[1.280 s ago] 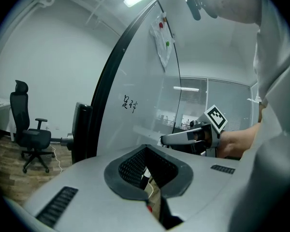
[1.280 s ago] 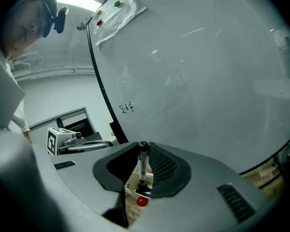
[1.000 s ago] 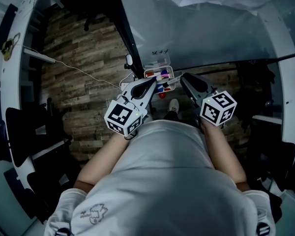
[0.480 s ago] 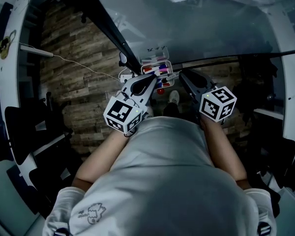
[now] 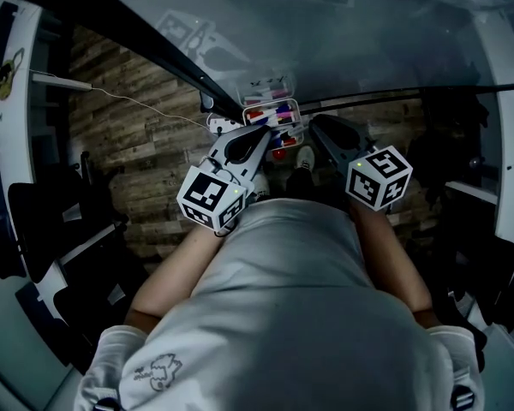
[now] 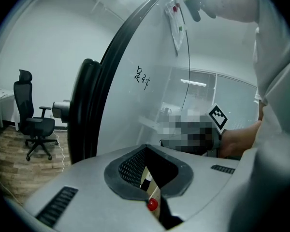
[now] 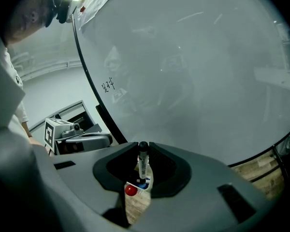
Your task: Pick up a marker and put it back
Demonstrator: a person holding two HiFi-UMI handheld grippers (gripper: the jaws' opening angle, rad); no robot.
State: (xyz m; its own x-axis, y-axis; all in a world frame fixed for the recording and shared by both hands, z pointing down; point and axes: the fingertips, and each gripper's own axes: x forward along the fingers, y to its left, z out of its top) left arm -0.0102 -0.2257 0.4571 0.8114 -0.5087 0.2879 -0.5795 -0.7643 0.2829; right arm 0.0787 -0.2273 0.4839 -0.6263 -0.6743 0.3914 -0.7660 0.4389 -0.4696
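Note:
A clear marker tray [image 5: 271, 116] with several coloured markers hangs on the whiteboard [image 5: 368, 50]. My right gripper [image 5: 318, 128] [image 7: 143, 154] is just right of the tray, shut on a marker [image 7: 143, 166] that stands upright between its jaws: white barrel, black cap on top, blue at the bottom. My left gripper [image 5: 263, 136] [image 6: 147, 170] points at the tray from below-left. Its jaws are together with only a thin slit and nothing gripped. Through the slit show a marker in the tray and a red ball [image 6: 152, 205].
The red ball [image 5: 278, 154] sits just under the tray, above the wood-pattern floor [image 5: 146, 127]. The whiteboard's black frame [image 6: 87, 110] runs close by the left gripper. An office chair [image 6: 36, 124] stands far off. The left gripper [image 7: 82, 139] shows in the right gripper view.
The head view has drifted, so the tray and both grippers sit slightly higher in it. Both grippers keep their places beside the tray.

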